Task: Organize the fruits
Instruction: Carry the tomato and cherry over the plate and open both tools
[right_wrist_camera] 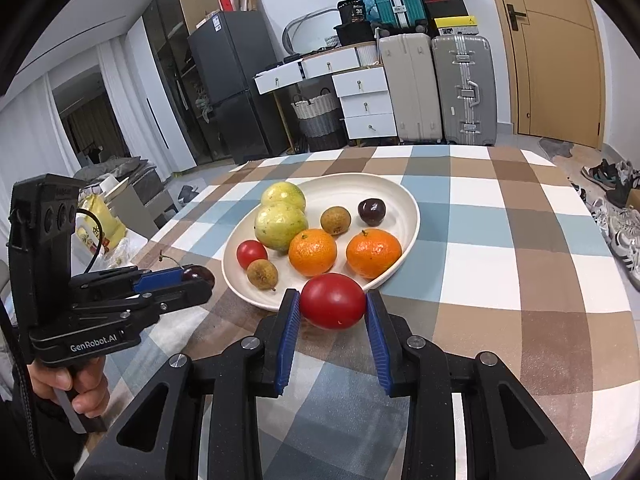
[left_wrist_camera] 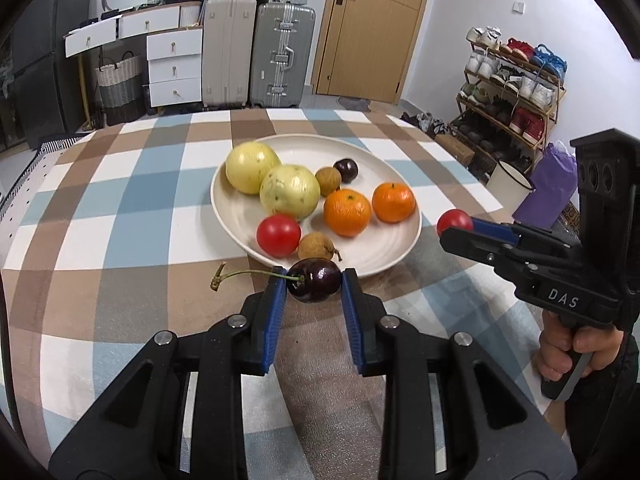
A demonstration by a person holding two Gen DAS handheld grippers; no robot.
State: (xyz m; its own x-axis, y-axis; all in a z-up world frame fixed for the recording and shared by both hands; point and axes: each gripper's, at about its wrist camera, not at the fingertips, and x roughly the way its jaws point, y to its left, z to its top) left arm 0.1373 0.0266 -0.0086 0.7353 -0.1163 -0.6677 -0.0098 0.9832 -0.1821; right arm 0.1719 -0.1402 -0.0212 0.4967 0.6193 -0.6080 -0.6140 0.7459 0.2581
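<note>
Cherry [left_wrist_camera: 314,286] pinched between left hand-held gripper [left_wrist_camera: 314,287] pads.

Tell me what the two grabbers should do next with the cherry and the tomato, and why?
Probably carry both forward over the white plate and open. The left gripper pinches a dark cherry and the right gripper pinches a red tomato, each just short of the plate's near rim, where another cherry and tomato already lie.
</note>
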